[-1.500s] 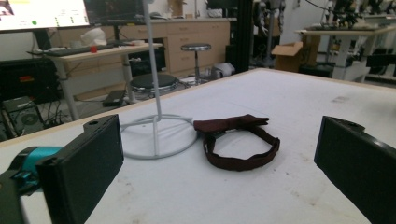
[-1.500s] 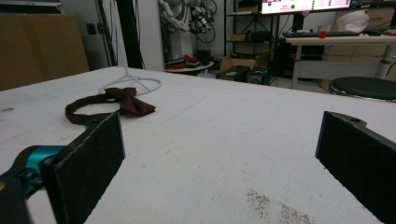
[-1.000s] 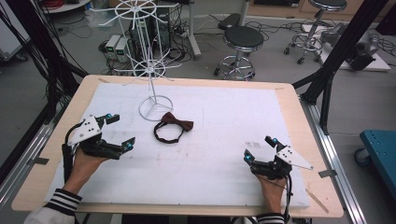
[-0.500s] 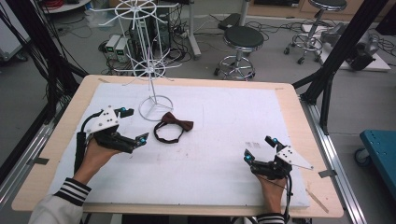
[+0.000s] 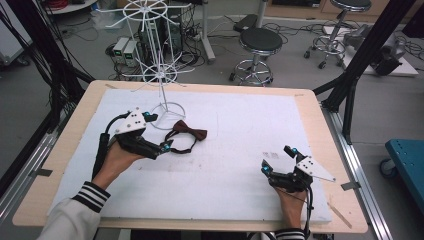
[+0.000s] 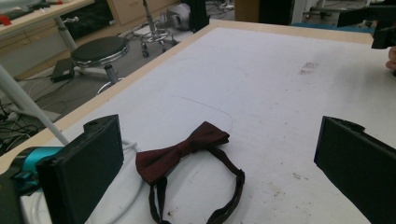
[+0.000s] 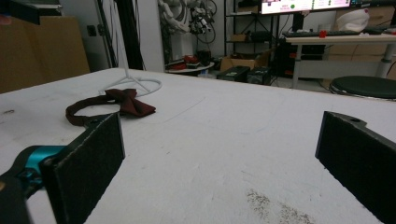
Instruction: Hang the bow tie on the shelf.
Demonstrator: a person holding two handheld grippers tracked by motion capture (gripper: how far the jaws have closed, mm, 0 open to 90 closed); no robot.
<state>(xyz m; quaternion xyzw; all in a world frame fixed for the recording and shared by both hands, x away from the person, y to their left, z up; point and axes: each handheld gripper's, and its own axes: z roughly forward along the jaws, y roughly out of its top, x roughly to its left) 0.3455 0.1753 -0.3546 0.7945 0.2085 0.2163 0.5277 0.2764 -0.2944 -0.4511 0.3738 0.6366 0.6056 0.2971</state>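
Note:
A dark red bow tie [image 5: 190,131] with a black strap loop lies flat on the white mat, just right of the white wire stand's ring base [image 5: 168,108]. My left gripper [image 5: 159,131] is open right at the tie's left side, its jaws set wide. In the left gripper view the bow tie [image 6: 180,151] lies on the mat between and just ahead of the jaws, untouched. My right gripper [image 5: 277,158] rests open and empty near the mat's front right. The right gripper view has the bow tie [image 7: 126,102] far off to the left.
The tall white wire stand [image 5: 159,75] rises at the back left of the mat [image 5: 240,130], and its pole [image 6: 28,109] passes close to my left jaw. Wooden table edges [image 5: 65,145] frame the mat. A faint dark smudge [image 5: 271,155] marks the mat by my right gripper.
My left gripper has moved right and forward across the mat, from the left edge up to the bow tie. The right gripper and the tie have stayed put.

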